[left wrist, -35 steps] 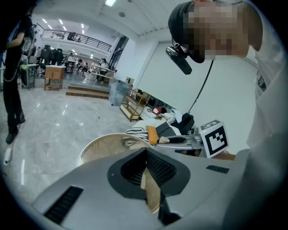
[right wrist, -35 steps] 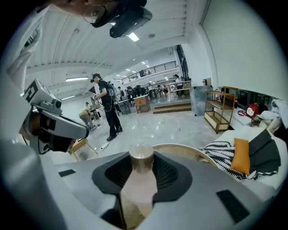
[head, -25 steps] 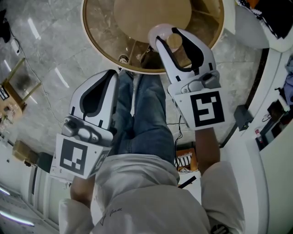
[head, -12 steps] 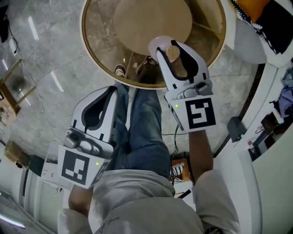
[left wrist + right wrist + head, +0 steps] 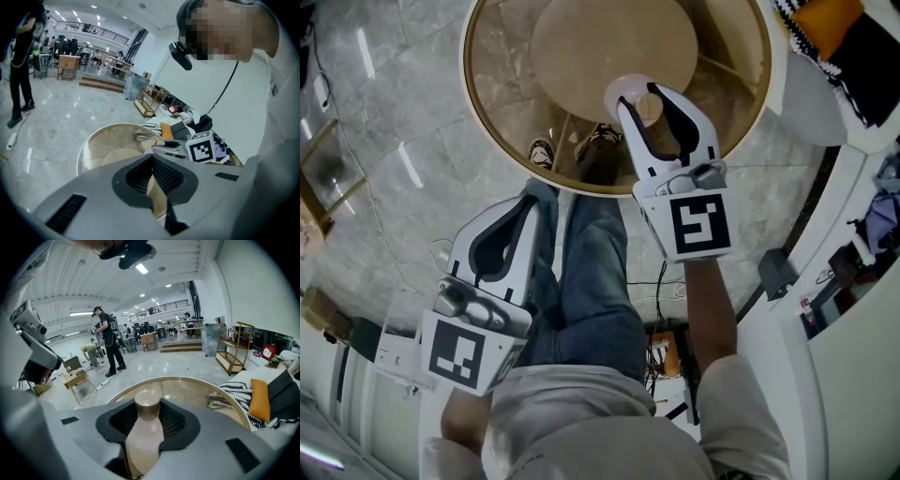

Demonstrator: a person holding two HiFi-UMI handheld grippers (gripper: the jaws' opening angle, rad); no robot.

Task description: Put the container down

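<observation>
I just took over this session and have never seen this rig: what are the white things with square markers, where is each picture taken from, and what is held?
No robot: a person holds a two-jaw gripper in each hand. The top-down picture comes from a camera on the person's head; the other two ride on the grippers and look along their jaws. The right gripper is shut on a beige container above the near part of a round glass table; whether it touches the glass I cannot tell. The left gripper is shut, empty, low beside the person's leg.
</observation>
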